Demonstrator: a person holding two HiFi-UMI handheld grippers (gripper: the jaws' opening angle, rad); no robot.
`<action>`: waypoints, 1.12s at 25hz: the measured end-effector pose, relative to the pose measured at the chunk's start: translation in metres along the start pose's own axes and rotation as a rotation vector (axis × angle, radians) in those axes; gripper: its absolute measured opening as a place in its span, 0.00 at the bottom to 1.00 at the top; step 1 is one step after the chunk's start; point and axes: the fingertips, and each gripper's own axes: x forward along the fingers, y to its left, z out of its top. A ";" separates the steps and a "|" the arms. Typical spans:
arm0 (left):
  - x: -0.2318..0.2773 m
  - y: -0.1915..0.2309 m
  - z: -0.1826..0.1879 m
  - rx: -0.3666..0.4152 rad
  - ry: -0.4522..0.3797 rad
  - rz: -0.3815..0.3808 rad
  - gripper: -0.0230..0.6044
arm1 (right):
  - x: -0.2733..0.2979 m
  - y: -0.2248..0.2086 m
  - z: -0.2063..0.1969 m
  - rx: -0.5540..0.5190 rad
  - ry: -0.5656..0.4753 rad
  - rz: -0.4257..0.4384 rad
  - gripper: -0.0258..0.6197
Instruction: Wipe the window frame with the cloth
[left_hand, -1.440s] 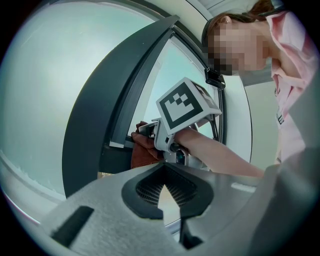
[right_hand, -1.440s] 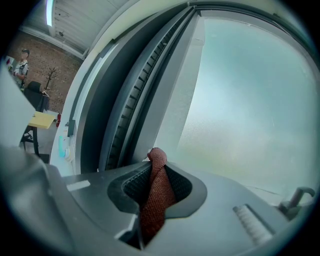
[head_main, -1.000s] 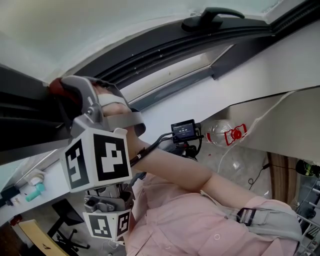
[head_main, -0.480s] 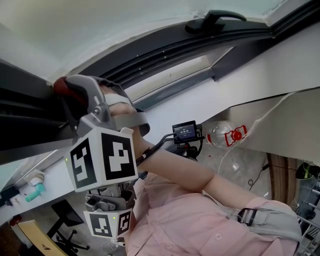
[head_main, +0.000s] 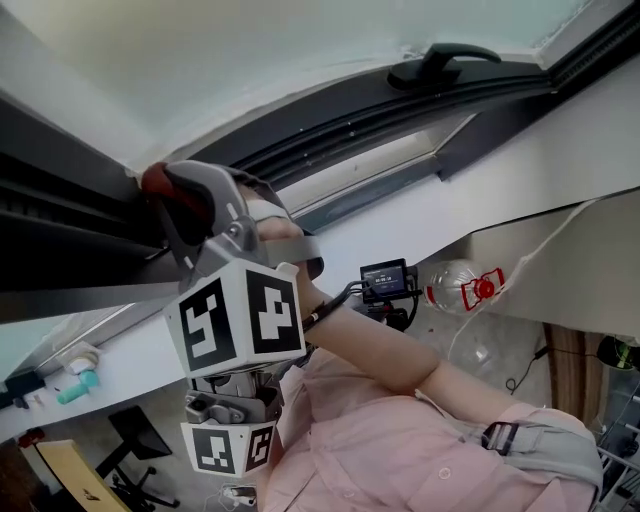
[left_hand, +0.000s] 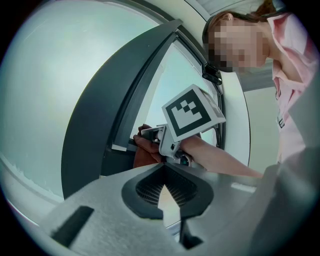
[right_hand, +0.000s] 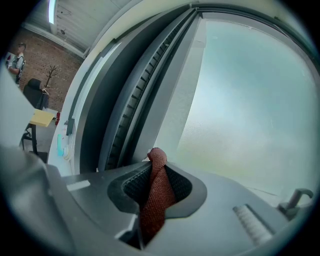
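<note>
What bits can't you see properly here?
- Head view: the grey right tool hides where the reddish-brown woven cloth meets the dark window frame.
- Head view: the small black screen has writing too small to read.
- Left gripper view: the cloth is mostly behind the right tool.

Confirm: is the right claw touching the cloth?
Touching. The right gripper view shows the right claw shut on the cloth, which is pinched between its two pads with the tip poking out past them.
</note>
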 end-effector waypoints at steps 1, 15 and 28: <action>-0.001 -0.001 -0.001 -0.001 0.002 -0.003 0.03 | -0.001 0.000 -0.001 -0.001 0.000 -0.001 0.13; -0.004 0.003 0.007 0.009 -0.006 -0.049 0.03 | 0.007 -0.002 0.000 0.051 0.079 0.074 0.13; -0.025 0.031 0.031 0.011 -0.080 0.020 0.03 | 0.030 0.005 0.021 -0.139 0.091 0.008 0.13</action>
